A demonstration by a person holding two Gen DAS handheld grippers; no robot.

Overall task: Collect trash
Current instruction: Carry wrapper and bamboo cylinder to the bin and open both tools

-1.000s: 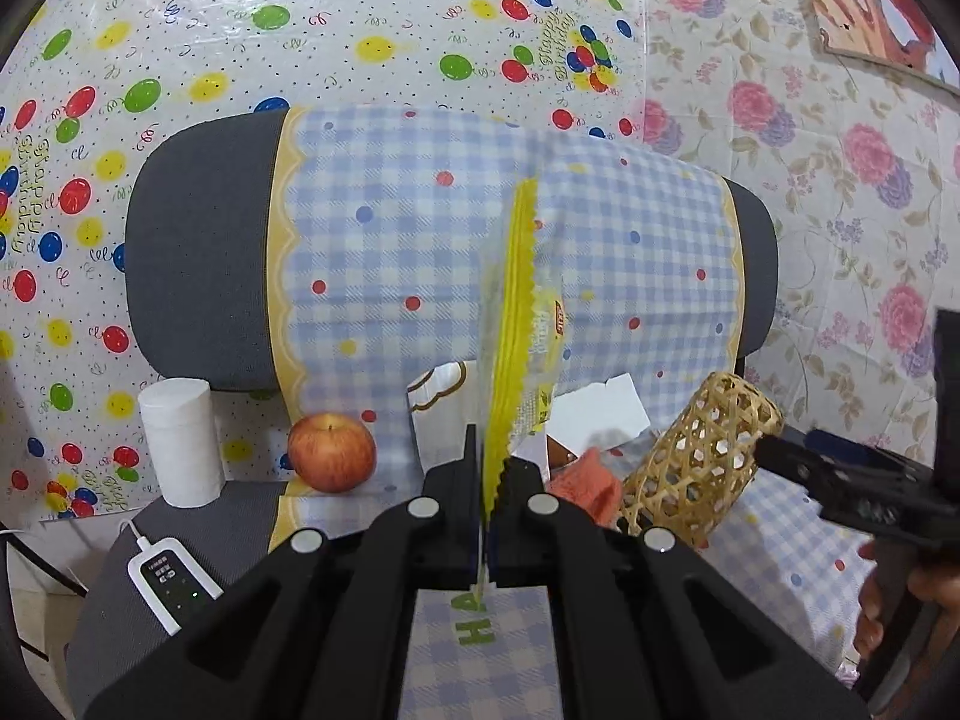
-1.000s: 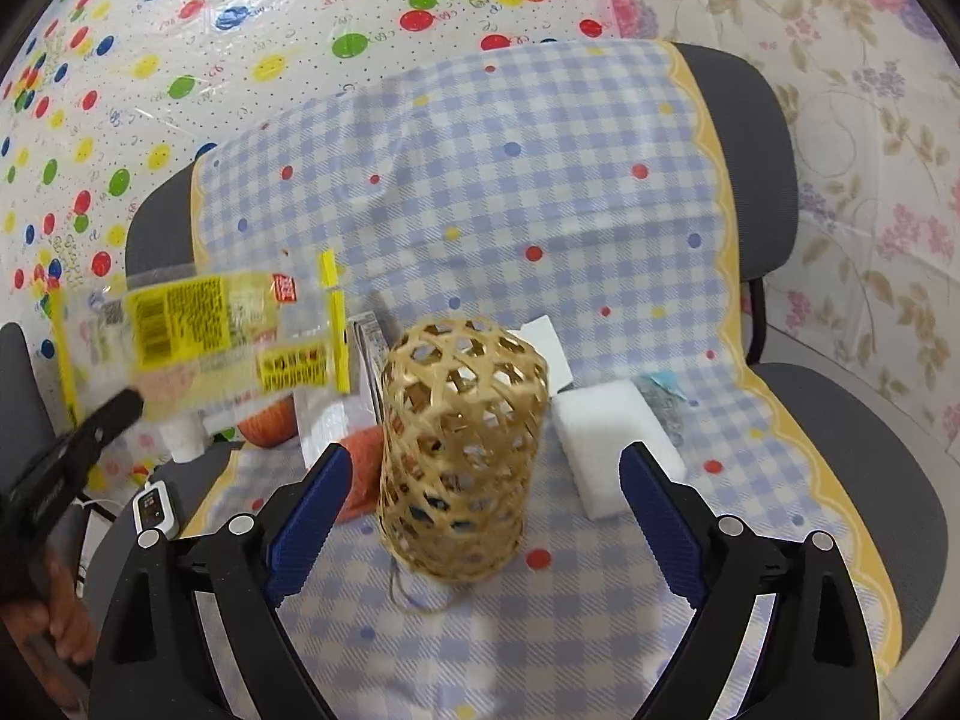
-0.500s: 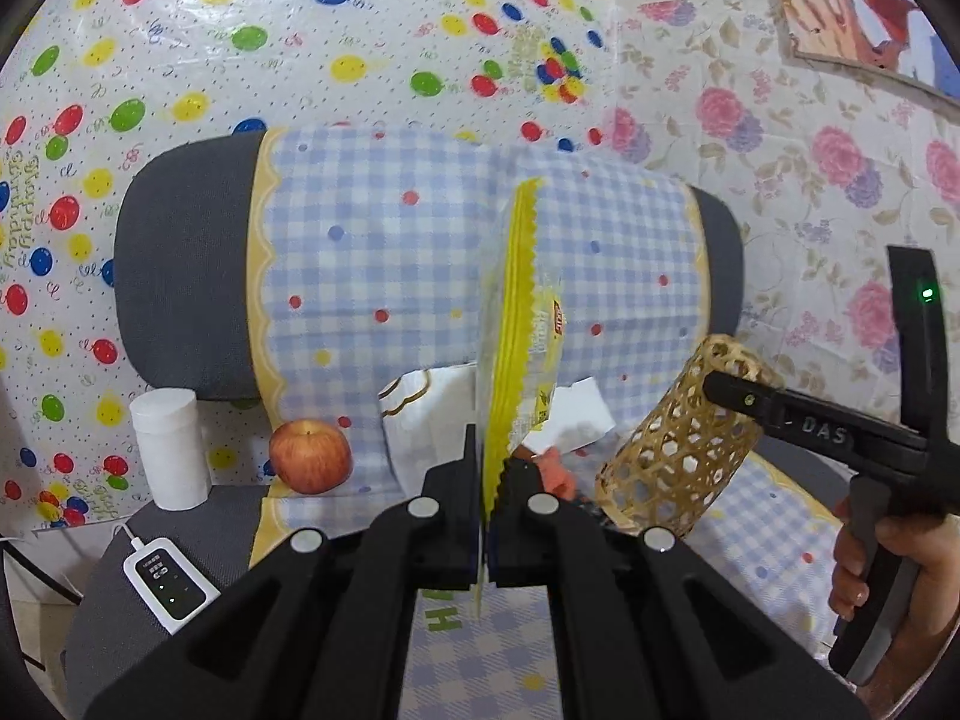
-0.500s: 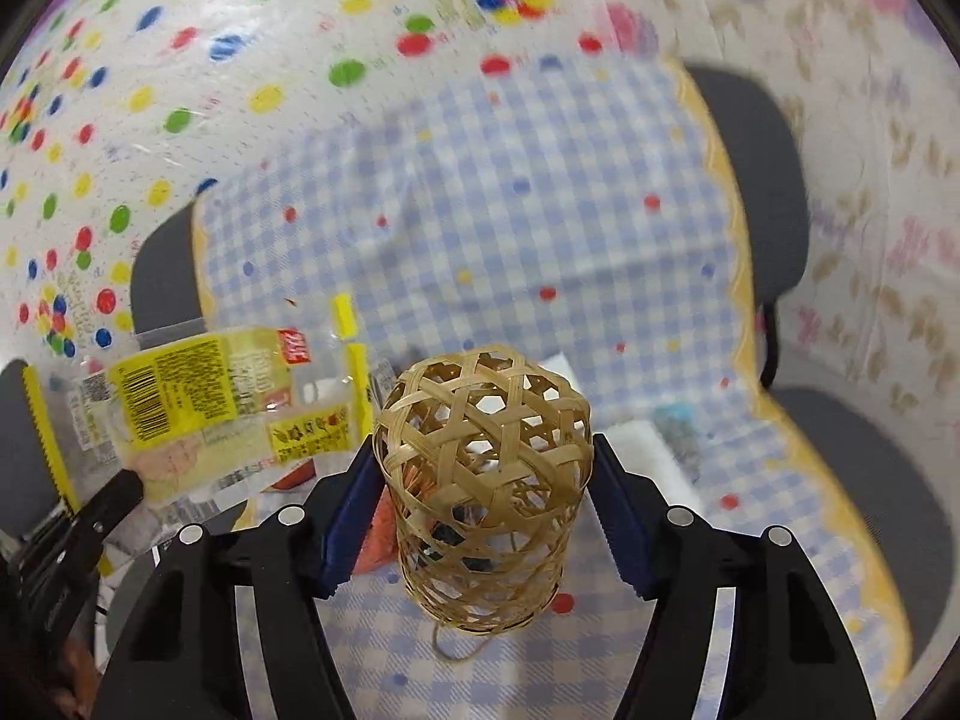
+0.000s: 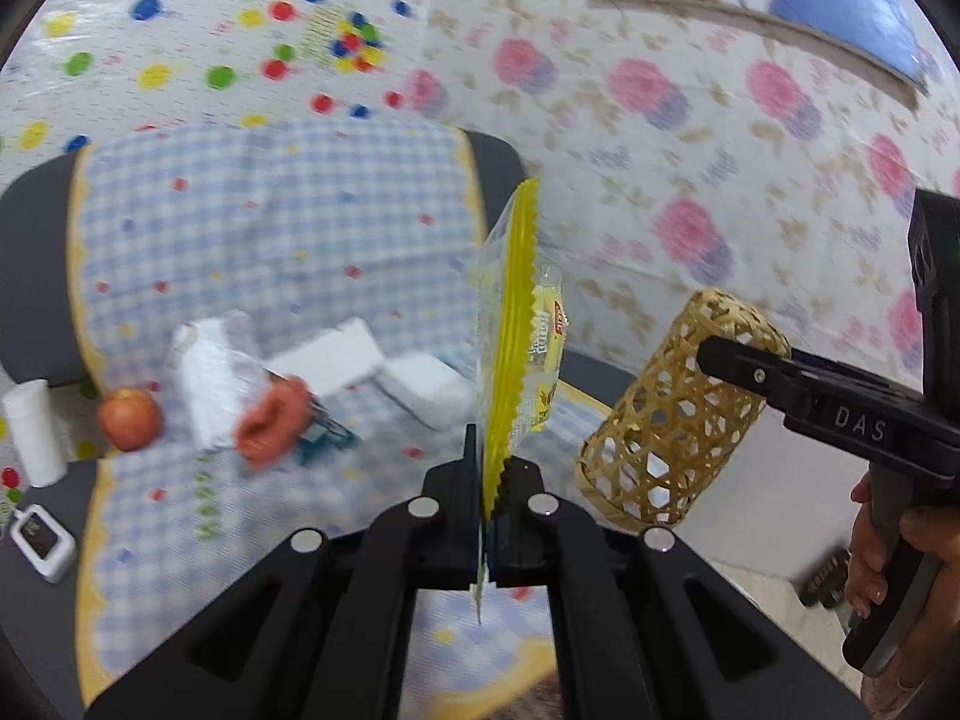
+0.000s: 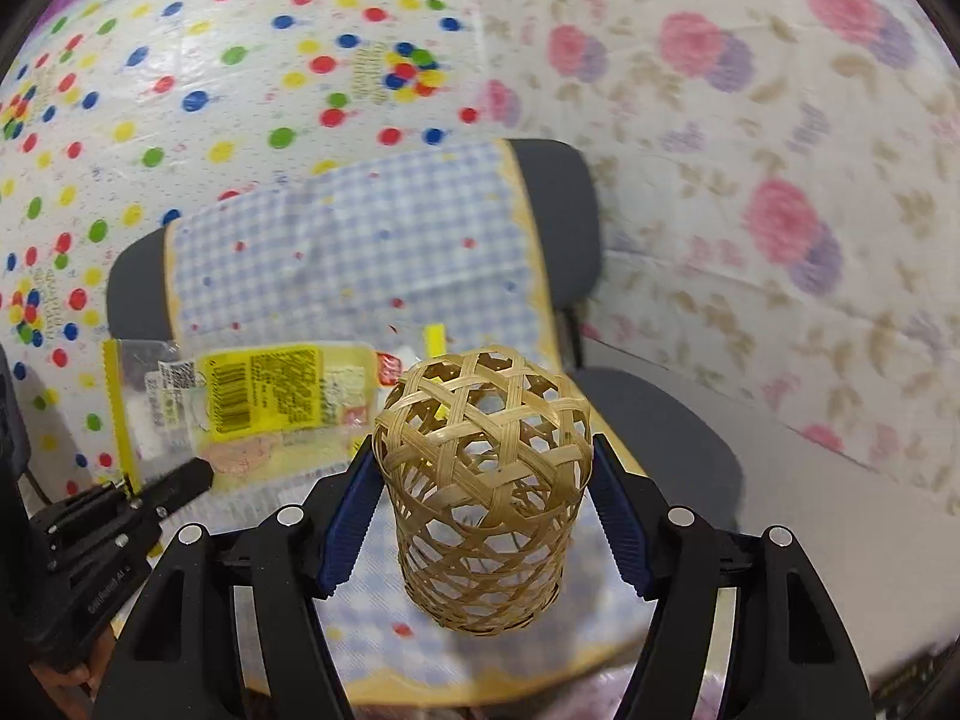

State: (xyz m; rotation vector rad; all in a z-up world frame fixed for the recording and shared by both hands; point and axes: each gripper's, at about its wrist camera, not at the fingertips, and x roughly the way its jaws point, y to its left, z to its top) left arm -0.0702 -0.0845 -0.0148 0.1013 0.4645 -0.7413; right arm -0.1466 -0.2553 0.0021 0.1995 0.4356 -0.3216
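wrapper (image 5: 521,354): yellow-clear, upright, in left claw (image 5: 483,516) | basket (image 6: 483,489): woven, in right claw (image 6: 483,519)

A red apple (image 5: 129,418) and a white roll (image 5: 33,433) sit at the left edge of a checked cloth (image 5: 270,228) draped over a grey chair (image 6: 564,204), before spotted and floral wall coverings.

A grey chair (image 6: 564,228) draped in blue checked cloth (image 5: 270,228) stands against polka-dot (image 6: 210,60) and floral wall coverings (image 6: 780,150).

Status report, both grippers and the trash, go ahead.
Left gripper shut on yellow wrapper. Right gripper shut on woven basket. Wrapper beside basket, not in.
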